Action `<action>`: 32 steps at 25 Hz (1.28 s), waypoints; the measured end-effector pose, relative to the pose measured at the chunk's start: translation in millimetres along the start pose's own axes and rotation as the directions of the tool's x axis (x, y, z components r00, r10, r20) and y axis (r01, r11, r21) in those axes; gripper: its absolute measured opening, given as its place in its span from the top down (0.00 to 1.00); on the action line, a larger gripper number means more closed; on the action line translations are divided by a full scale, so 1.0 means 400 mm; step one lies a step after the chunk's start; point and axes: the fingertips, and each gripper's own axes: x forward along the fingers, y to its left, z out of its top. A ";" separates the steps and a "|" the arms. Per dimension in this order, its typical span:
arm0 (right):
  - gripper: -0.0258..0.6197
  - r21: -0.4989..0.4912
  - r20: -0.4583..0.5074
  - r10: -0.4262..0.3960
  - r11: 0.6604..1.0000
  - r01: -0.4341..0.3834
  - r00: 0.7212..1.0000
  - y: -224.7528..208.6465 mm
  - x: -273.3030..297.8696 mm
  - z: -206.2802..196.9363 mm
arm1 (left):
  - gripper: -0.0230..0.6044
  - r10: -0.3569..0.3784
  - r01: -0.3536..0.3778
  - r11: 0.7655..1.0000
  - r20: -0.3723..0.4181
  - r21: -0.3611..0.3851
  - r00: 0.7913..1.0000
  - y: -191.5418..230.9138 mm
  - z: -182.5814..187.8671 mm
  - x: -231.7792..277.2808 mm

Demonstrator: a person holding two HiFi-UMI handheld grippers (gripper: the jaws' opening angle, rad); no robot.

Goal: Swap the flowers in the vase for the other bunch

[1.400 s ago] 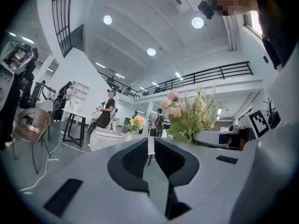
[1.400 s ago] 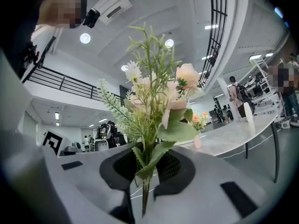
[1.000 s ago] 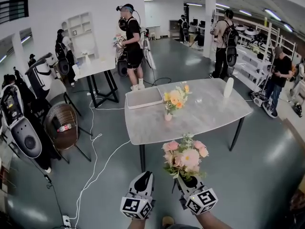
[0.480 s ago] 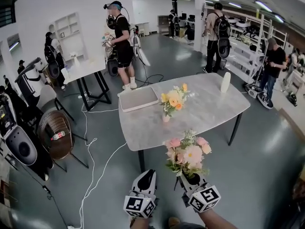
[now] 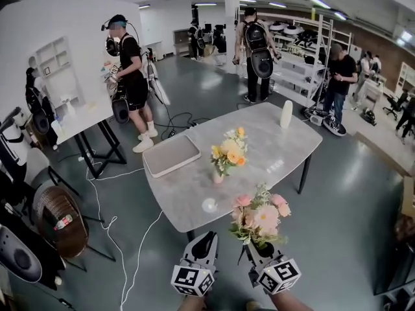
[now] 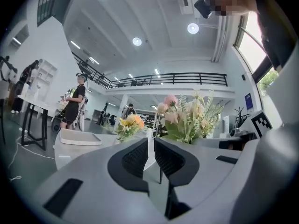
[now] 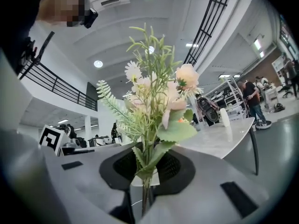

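A small pink vase (image 5: pixel 218 177) with yellow and orange flowers (image 5: pixel 226 153) stands near the middle of the grey table (image 5: pixel 272 149). My right gripper (image 5: pixel 258 248) is shut on the stems of a pink bunch (image 5: pixel 260 215), held upright just off the table's near corner; the bunch (image 7: pixel 156 107) fills the right gripper view. My left gripper (image 5: pixel 204 244) hangs beside it, shut, with nothing between its jaws. In the left gripper view both bunches show ahead: the yellow flowers (image 6: pixel 129 123) and the pink bunch (image 6: pixel 189 118).
A flat grey tray (image 5: pixel 171 155) lies at the table's left end, a white bottle (image 5: pixel 286 114) at the far right. Several people stand around beyond the table. A wicker chair (image 5: pixel 59 220) and white cables (image 5: pixel 133 251) occupy the floor to the left.
The view has swung and both grippers have come closer to the table's near corner, the pink bunch still carried in the right one. The people behind have shifted left in view.
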 end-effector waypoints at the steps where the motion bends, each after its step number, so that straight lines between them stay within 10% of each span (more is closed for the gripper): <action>1: 0.85 0.004 0.004 -0.023 1.000 0.023 1.000 0.006 0.011 -0.004 | 0.88 -0.020 0.020 1.000 -0.005 -0.003 1.000 0.016 0.002 0.004; 32: 0.85 0.046 0.159 -0.356 0.934 0.354 0.921 0.035 0.240 -0.030 | 0.88 -0.377 0.376 0.926 -0.051 -0.023 0.925 0.269 0.007 0.174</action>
